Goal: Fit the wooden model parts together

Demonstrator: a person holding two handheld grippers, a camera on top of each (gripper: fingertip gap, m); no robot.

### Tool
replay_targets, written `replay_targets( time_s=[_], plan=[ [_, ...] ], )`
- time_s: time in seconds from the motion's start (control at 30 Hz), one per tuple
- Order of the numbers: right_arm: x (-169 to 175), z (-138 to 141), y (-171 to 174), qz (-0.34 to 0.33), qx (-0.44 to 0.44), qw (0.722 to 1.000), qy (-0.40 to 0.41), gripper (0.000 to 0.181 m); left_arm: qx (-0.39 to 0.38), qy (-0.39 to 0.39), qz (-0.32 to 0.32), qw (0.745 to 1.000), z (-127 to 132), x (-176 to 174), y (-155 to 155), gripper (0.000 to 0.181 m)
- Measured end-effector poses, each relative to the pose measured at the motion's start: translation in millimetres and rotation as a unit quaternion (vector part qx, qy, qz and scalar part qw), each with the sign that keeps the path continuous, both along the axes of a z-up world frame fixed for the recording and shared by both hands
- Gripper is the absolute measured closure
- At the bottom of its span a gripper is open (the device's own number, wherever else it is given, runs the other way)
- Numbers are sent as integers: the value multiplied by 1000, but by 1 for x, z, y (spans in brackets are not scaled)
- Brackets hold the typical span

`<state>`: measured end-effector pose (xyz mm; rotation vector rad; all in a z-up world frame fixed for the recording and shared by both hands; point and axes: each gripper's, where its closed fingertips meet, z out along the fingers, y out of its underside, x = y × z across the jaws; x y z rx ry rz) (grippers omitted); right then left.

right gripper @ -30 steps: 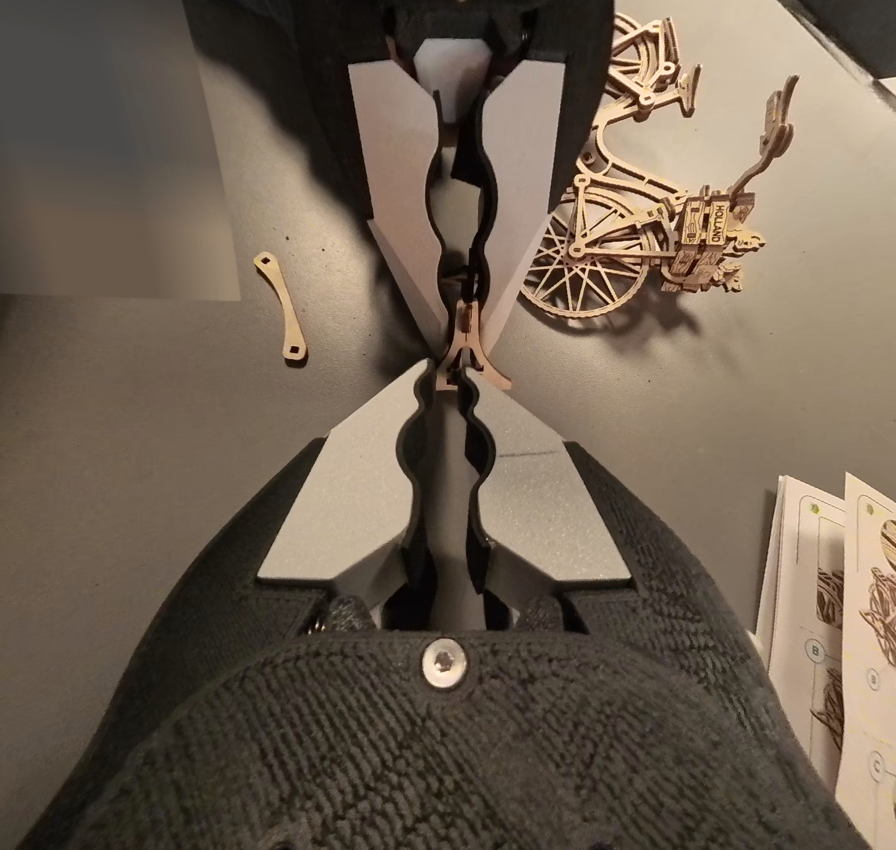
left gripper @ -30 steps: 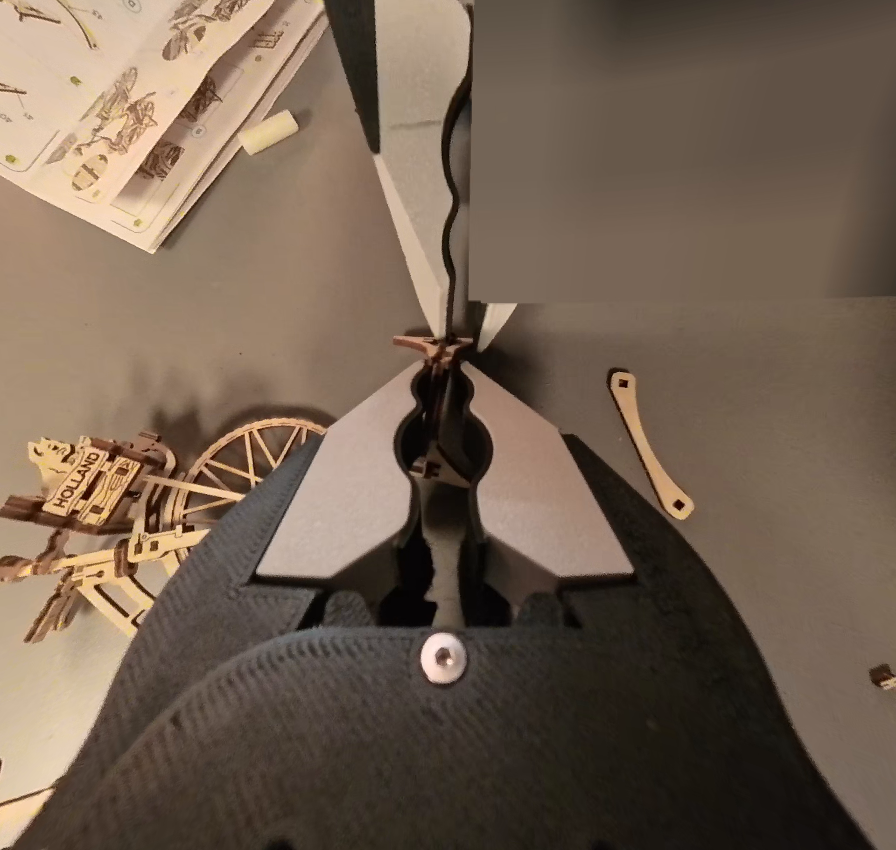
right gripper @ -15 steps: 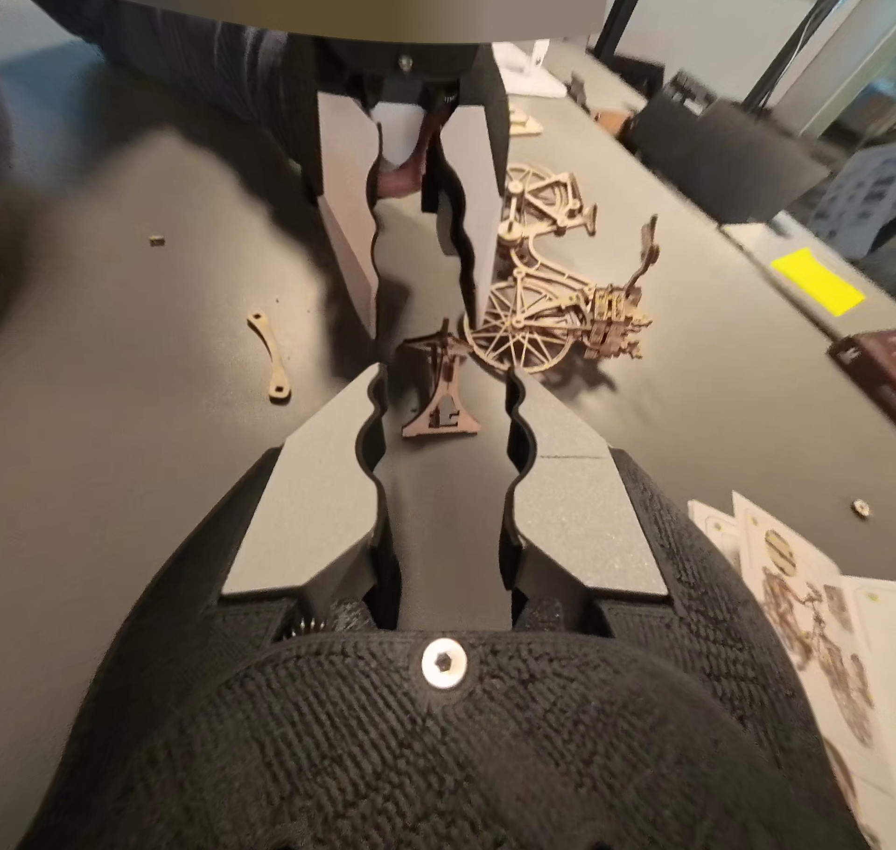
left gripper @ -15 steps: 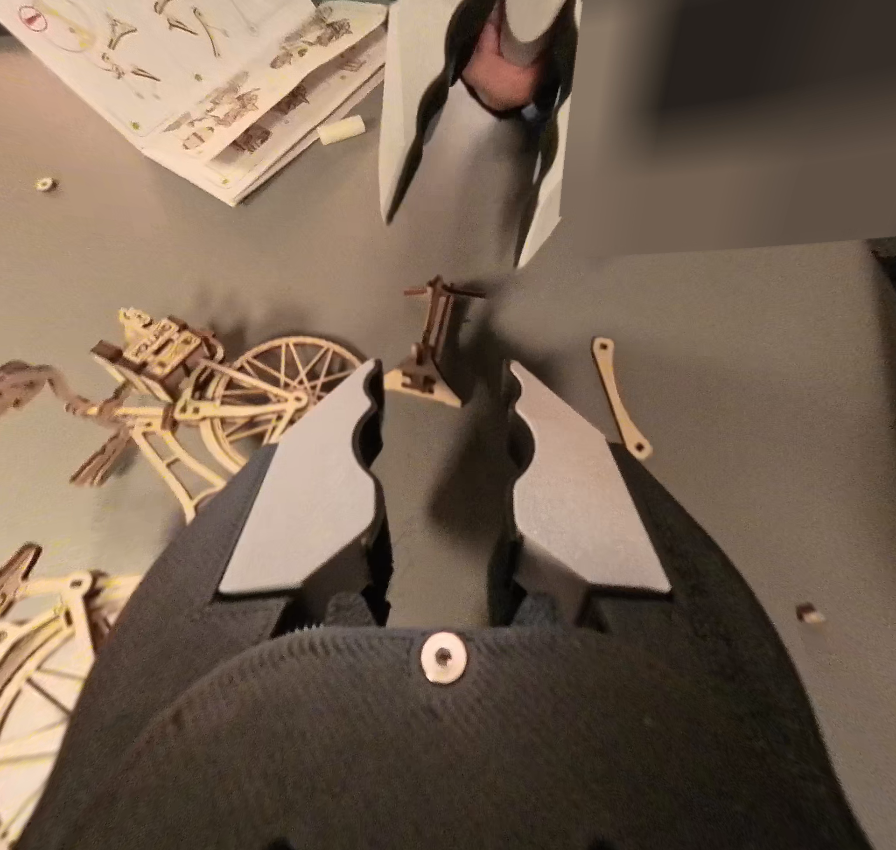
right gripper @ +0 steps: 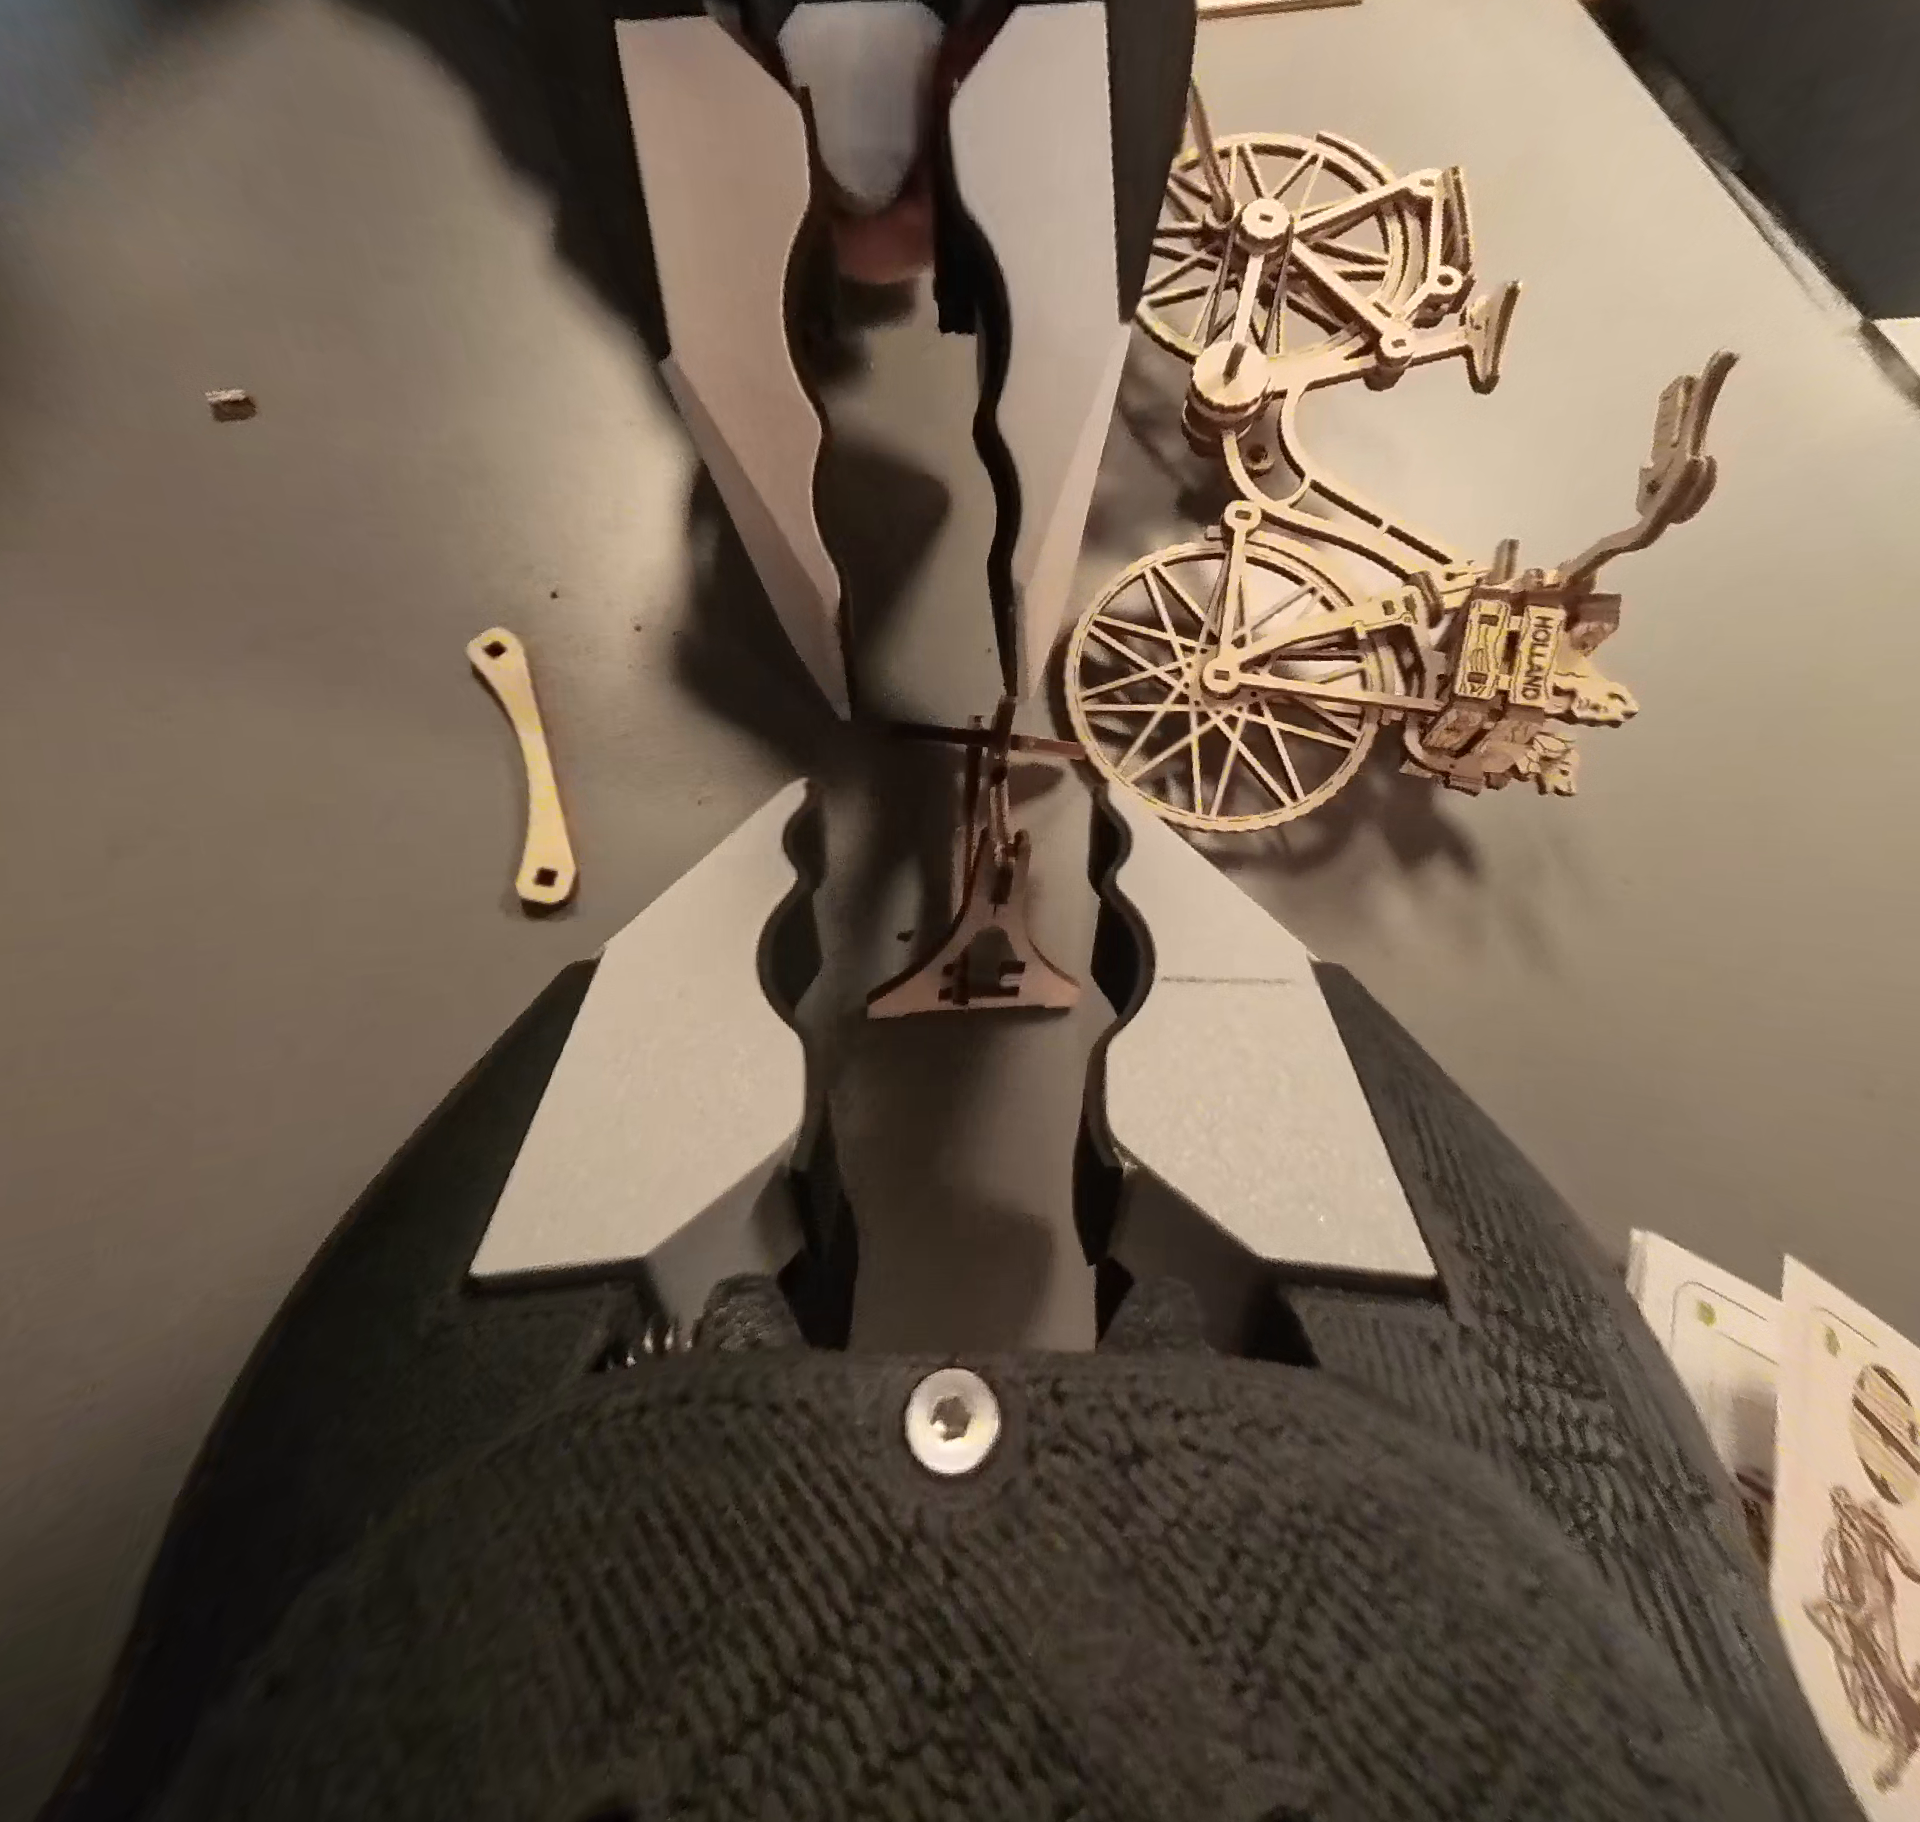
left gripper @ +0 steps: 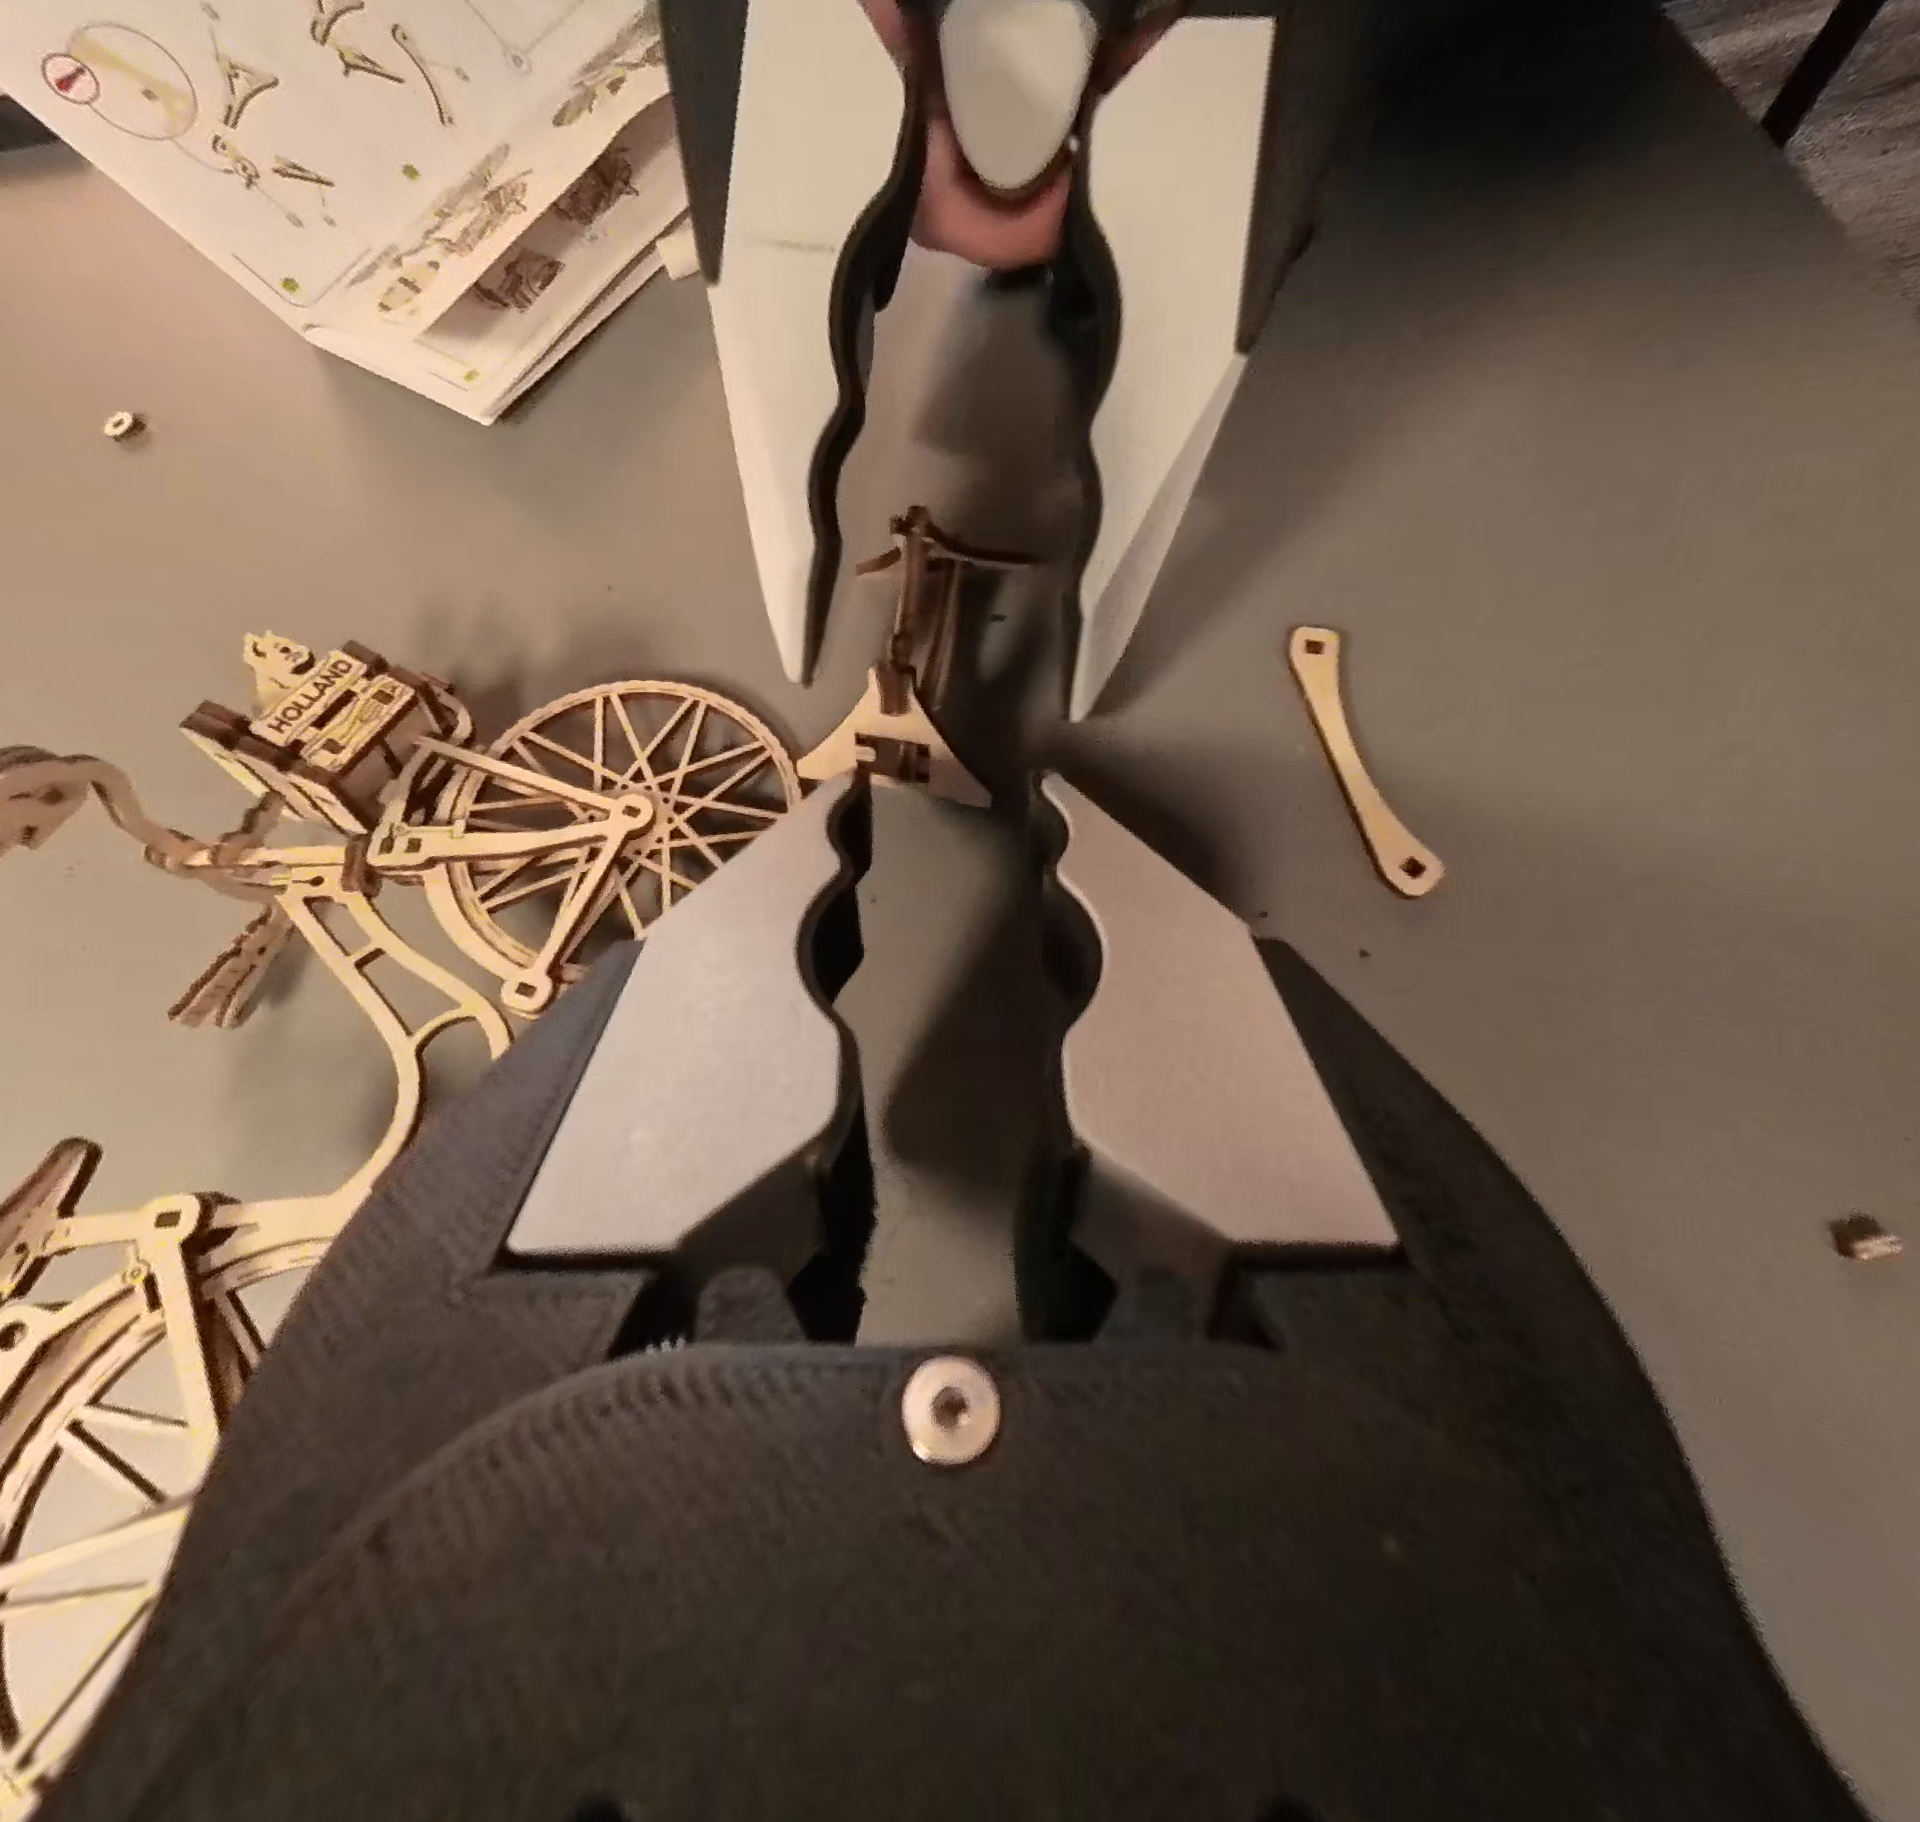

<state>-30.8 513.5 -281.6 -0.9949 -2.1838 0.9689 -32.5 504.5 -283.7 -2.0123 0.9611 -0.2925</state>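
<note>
A small wooden stand piece with a thin upright post stands on the grey table, free of both grippers. My left gripper is open, its fingertips just short of the piece's base. My right gripper is open, and the piece stands between its fingers without touching them. Each gripper faces the other: the right one shows at the top of the left wrist view, the left one at the top of the right wrist view. A partly built wooden bicycle lies beside them, also seen in the right wrist view.
A loose curved wooden strip lies on the table on the far side from the bicycle. An open instruction booklet, a small wooden nut and a tiny wooden block lie farther out. My left and right fingertips are right by each other. The partly built wooden bicycle lies around 6 centimetres away from my right fingertips. It is also in sight in the right wrist view.
A second ago both grippers were shut on the small piece. They opened and drew back, leaving it standing on the table. Now both are open and close around it again.
</note>
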Motion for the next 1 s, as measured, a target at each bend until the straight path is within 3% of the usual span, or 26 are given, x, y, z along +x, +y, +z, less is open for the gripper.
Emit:
replay_targets(
  time_s=[0.7,1.0],
  plan=[
    [-3,-5,0,-1,-4,1000,-23,176,-5,12,-10,1000,-4,1,4,163],
    [-4,-5,1,-6,-12,1000,-27,180,-11,4,16,1000,-4,-4,9,148]
  ],
)
